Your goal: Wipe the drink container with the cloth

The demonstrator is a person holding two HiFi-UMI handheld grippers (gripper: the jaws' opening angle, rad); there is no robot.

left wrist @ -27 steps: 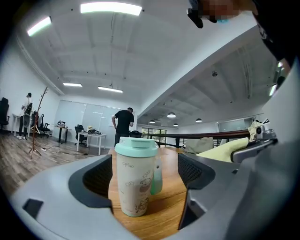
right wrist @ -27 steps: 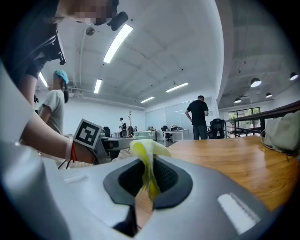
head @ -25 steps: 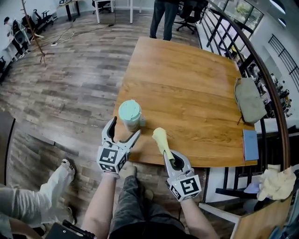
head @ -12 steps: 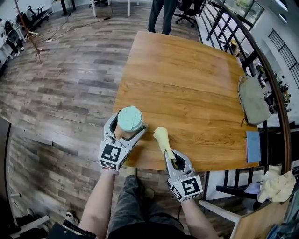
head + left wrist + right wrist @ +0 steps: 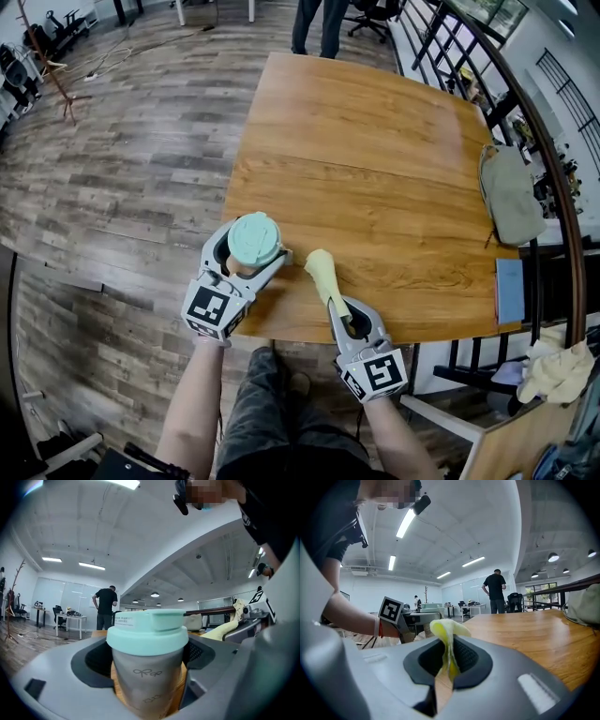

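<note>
The drink container [image 5: 255,238], a grey cup with a mint-green lid, stands upright near the front left corner of the wooden table [image 5: 375,141]. My left gripper [image 5: 253,247] points level with a jaw on each side of the cup. Its jaws have just been closing and now hug the cup [image 5: 147,667] on both sides. Just right of the cup, my right gripper [image 5: 337,307] is shut on a rolled pale-yellow cloth [image 5: 322,270]. The cloth sticks up and forward out of the jaws [image 5: 445,637], a short gap away from the cup.
A grey bag [image 5: 511,192] and a blue book [image 5: 508,291] lie along the table's right edge, beside a dark railing [image 5: 553,187]. A person [image 5: 314,23] stands past the far end. The cup is close to the table's front and left edges.
The left gripper has slid forward from short of the cup until its jaws enclose it. The right gripper with the cloth has hardly shifted.
</note>
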